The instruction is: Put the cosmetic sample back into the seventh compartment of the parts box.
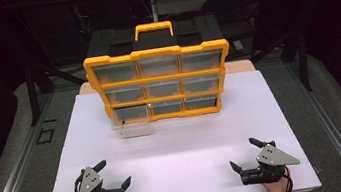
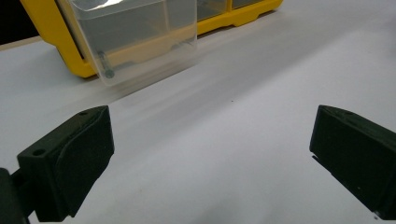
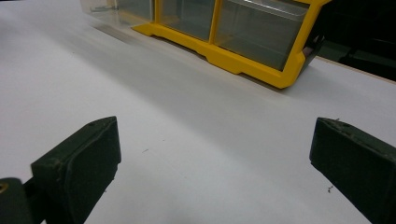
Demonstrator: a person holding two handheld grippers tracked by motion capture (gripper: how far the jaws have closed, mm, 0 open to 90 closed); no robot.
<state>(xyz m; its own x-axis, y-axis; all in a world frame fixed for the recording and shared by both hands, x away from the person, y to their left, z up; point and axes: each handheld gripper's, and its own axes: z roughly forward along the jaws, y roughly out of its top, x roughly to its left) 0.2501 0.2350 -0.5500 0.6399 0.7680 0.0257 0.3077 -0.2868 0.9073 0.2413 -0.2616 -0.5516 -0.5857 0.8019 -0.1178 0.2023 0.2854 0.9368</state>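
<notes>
In the high view, a yellow organizer (image 1: 159, 80) with a black back and a yellow handle stands upright at the far middle of the white tabletop (image 1: 180, 145). It has three rows of three clear drawers. The bottom-left drawer (image 1: 133, 123) is pulled out toward the person and rests on the tabletop. The left gripper (image 1: 116, 173) lies at the near left edge and the right gripper (image 1: 245, 153) at the near right edge, each held by a hand; both are well apart from the organizer, and both have their jaws spread wide with nothing between them.

In the left gripper view, the two black jaws stand far apart over bare tabletop (image 2: 224, 154). The pulled-out drawer (image 2: 135, 37) sits ahead at upper left, with a small dark screw (image 2: 105, 64) inside it near the front wall.

In the right gripper view, the jaws are likewise wide apart and empty. The organizer (image 3: 243, 60) shows ahead, its bottom row of drawers facing the camera, and the pulled-out drawer (image 3: 109, 8) is at the far upper left.
</notes>
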